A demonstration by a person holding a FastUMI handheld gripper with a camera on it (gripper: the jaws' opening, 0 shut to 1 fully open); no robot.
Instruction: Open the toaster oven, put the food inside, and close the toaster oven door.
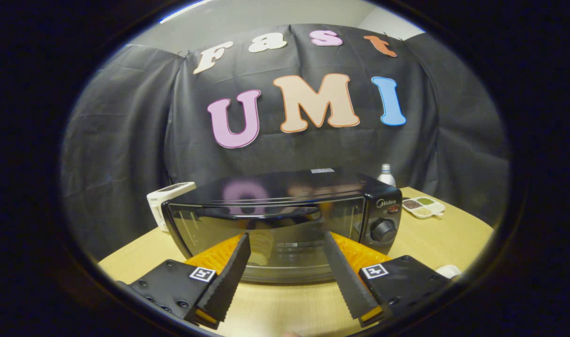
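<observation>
A black toaster oven (285, 220) stands on the wooden table (275, 309) just ahead of my fingers. Its glass door (271, 234) is closed, with the dark handle (261, 211) running along the door's top edge. A round knob (383, 230) sits on the control panel at its right side. My gripper (285, 236) is open, its two serrated black fingers (229, 276) spread wide with nothing between them, their tips in front of the lower half of the door. A pale, ridged, round shape (262, 247) shows in the glass; I cannot tell whether it is food or a reflection.
A white appliance (165, 201) stands behind the oven's left corner. To the right at the back are a bottle (386, 175) and a white divided tray of grains (423, 207). A small white object (449, 270) lies by my right finger mount.
</observation>
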